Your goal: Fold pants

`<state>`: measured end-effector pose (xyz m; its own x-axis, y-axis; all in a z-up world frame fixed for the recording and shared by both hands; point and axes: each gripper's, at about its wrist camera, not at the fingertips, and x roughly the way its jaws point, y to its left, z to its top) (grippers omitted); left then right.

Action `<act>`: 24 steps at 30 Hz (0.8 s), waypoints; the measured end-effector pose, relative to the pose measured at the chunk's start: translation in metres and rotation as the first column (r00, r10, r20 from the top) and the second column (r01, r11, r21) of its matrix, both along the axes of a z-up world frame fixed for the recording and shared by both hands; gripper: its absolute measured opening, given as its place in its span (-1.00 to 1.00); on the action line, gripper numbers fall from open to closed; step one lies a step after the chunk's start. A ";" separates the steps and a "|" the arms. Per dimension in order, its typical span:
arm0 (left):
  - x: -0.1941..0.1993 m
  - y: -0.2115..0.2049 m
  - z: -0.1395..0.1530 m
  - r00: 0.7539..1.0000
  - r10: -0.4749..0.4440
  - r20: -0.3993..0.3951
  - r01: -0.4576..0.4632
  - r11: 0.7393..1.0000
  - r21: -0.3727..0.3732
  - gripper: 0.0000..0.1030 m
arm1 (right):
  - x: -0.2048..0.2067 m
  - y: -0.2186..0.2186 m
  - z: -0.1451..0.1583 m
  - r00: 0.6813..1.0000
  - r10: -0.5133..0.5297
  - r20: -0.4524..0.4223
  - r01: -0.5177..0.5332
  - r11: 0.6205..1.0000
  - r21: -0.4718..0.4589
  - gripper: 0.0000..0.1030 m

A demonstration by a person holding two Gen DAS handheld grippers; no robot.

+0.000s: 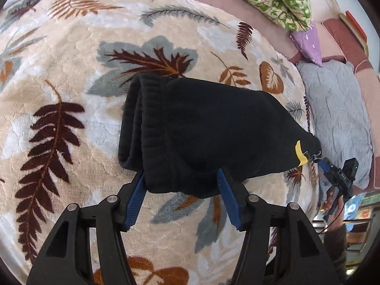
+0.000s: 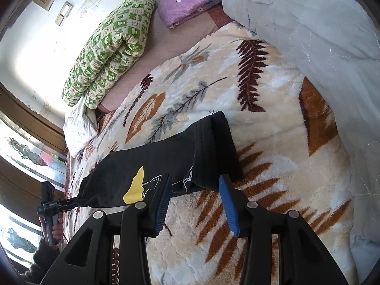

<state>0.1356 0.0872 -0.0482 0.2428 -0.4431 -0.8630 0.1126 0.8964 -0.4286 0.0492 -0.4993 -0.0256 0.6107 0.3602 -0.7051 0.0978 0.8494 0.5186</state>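
Looking at both wrist views, I'd say the fold is basically done: the black pants (image 1: 209,133) sit as a compact layered bundle on the leaf-print blanket (image 1: 71,71) on the bed, cuffs stacked at the far left end. My left tongs (image 1: 181,196) are about half open, straddling the near edge without pinching it, and the right tongs (image 2: 195,201) are parted too, just off the end with the yellow patch (image 2: 135,187). Probably only backing both hands away and maybe a tidy-up pat is left.
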 end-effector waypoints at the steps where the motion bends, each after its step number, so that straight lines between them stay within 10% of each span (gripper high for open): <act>1: -0.002 -0.001 0.000 1.000 0.004 0.011 -0.004 1.000 0.004 0.13 | 0.000 -0.001 0.000 1.000 -0.002 0.001 0.002 1.000 -0.001 -0.14; 10: 0.001 0.009 -0.003 0.997 0.079 -0.011 -0.079 0.996 -0.032 -0.13 | 0.003 -0.005 -0.007 1.000 0.000 0.026 0.001 1.000 -0.020 -0.13; 15: 0.005 0.012 -0.007 0.993 0.112 -0.039 -0.114 0.993 -0.043 -0.20 | 0.017 0.016 -0.008 0.995 0.100 -0.027 -0.103 0.978 -0.180 -0.81; 24: 0.005 0.006 -0.008 0.995 0.102 -0.021 -0.101 0.995 0.012 -0.22 | 0.056 0.023 0.068 0.983 0.162 0.081 -0.125 0.931 -0.344 -0.85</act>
